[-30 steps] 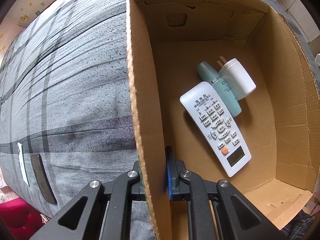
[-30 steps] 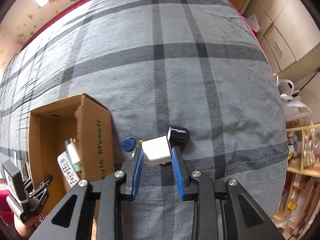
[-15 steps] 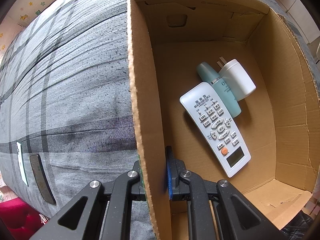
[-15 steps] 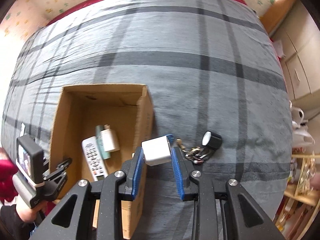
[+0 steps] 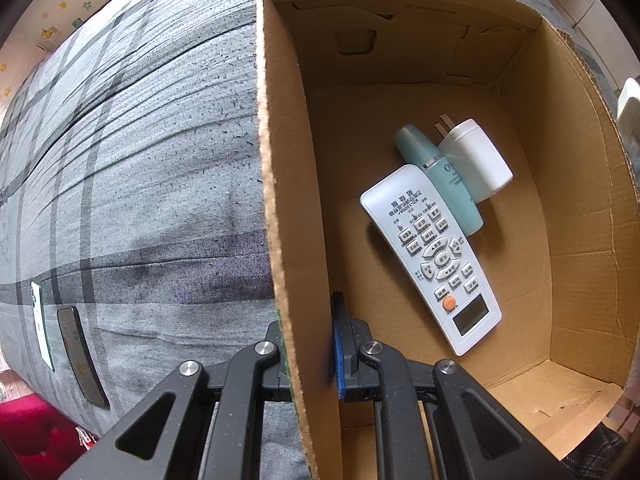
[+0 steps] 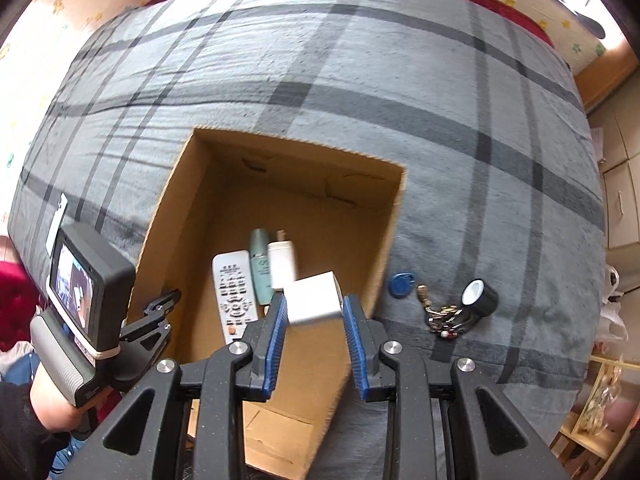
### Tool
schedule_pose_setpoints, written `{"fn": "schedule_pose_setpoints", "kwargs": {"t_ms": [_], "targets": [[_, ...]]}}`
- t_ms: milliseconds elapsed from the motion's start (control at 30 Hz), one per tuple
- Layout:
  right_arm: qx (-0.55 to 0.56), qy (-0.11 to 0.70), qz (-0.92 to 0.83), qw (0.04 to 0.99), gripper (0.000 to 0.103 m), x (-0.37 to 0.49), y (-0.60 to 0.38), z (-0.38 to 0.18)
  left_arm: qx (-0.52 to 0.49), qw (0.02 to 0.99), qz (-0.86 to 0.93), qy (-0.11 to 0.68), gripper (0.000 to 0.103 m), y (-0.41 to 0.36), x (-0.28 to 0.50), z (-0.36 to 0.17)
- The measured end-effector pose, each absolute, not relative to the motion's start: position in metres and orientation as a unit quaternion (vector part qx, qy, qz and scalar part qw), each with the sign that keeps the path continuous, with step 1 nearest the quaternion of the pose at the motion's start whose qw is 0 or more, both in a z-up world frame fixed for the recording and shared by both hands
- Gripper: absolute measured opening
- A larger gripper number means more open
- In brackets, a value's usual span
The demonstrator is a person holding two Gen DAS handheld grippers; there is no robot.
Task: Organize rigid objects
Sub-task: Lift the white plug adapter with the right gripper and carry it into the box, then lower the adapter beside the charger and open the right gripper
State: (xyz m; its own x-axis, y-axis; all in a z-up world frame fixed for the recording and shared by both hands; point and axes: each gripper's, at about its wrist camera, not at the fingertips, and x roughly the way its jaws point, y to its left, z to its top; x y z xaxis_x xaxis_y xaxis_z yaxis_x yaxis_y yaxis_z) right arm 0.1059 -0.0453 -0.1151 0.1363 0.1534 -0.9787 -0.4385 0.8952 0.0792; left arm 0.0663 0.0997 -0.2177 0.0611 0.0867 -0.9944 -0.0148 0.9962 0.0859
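Right wrist view: the right gripper (image 6: 313,312) clenches a white cube charger (image 6: 314,298) above the cardboard box's (image 6: 384,248) near-right corner. The left gripper (image 5: 308,344) pinches the box wall (image 5: 280,208) tight. Inside lie a remote (image 5: 432,252), teal bottle (image 5: 440,180) and white plug (image 5: 476,164).

The open brown cardboard box (image 6: 384,216) sits on the grey plaid bedspread (image 6: 360,80). In the box, on its floor, lie a long white remote control (image 5: 432,256), a slim teal bottle (image 5: 440,184) touching the remote's right side, and a white plug adapter (image 5: 476,160) right of the bottle, touching it. Outside the box's right wall lie a round blue key fob (image 6: 401,284), then a metal key bunch (image 6: 444,314) and a black-and-white cylinder (image 6: 480,298). Left of the box, near the bedspread's edge, lie a flat dark phone (image 5: 82,360) and a thin white card (image 5: 42,328).
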Motion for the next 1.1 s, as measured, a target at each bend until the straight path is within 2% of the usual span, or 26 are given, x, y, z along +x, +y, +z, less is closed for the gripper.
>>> {"fn": "schedule_pose_setpoints", "kwargs": {"t_ms": [767, 1100], "targets": [[-0.174, 0.668, 0.198, 0.695, 0.031, 0.090, -0.005, -0.215, 0.022, 0.732, 0.034, 0.680, 0.012, 0.104, 0.061, -0.220], [-0.180, 0.676, 0.200, 0.686, 0.031, 0.087, 0.006, -0.233, 0.022, 0.732, 0.032, 0.680, 0.012, 0.107, 0.060, -0.220]]}}
